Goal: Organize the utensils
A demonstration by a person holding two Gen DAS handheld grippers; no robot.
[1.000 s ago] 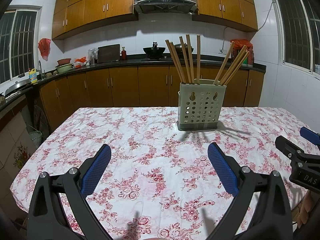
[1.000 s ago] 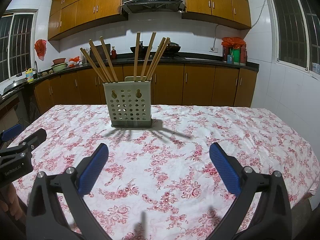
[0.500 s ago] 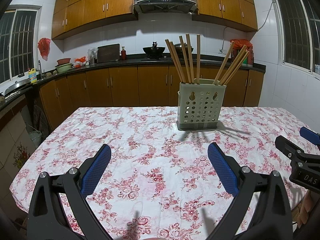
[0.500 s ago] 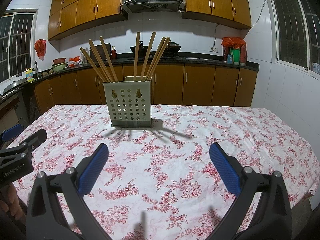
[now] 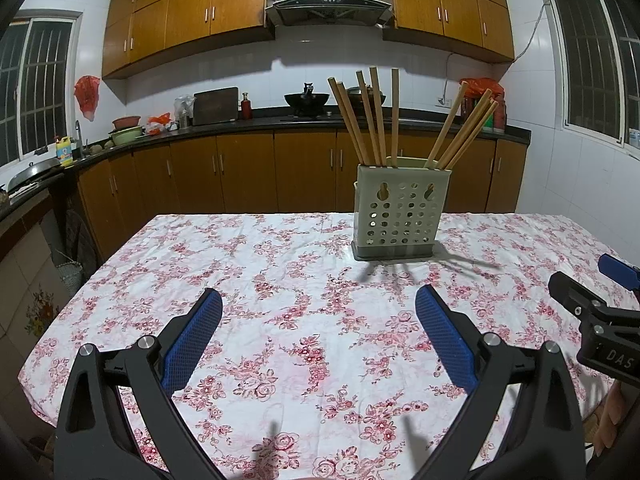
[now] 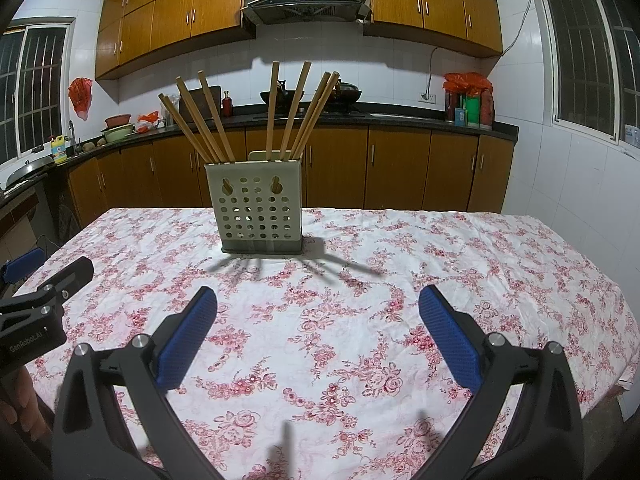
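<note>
A pale green perforated utensil holder [image 5: 400, 216] [image 6: 260, 208] stands upright on the floral tablecloth [image 5: 304, 292] [image 6: 360, 292]. Several wooden chopsticks [image 5: 370, 116] [image 6: 200, 120] stick out of it, fanned left and right. My left gripper [image 5: 319, 304] hovers open over the near part of the table, with nothing between its blue pads. My right gripper [image 6: 318, 302] is likewise open and holds nothing. Each gripper shows at the edge of the other's view: the right gripper [image 5: 596, 312] beside the left one, the left gripper [image 6: 44, 300] beside the right one.
Brown kitchen cabinets [image 5: 248, 176] and a dark counter [image 5: 224, 124] with a wok [image 5: 306, 100], bottles and bowls run behind the table. White tiled wall and window [image 6: 580, 64] lie to the right. Table edges drop off at left [image 5: 80, 292] and right [image 6: 624, 312].
</note>
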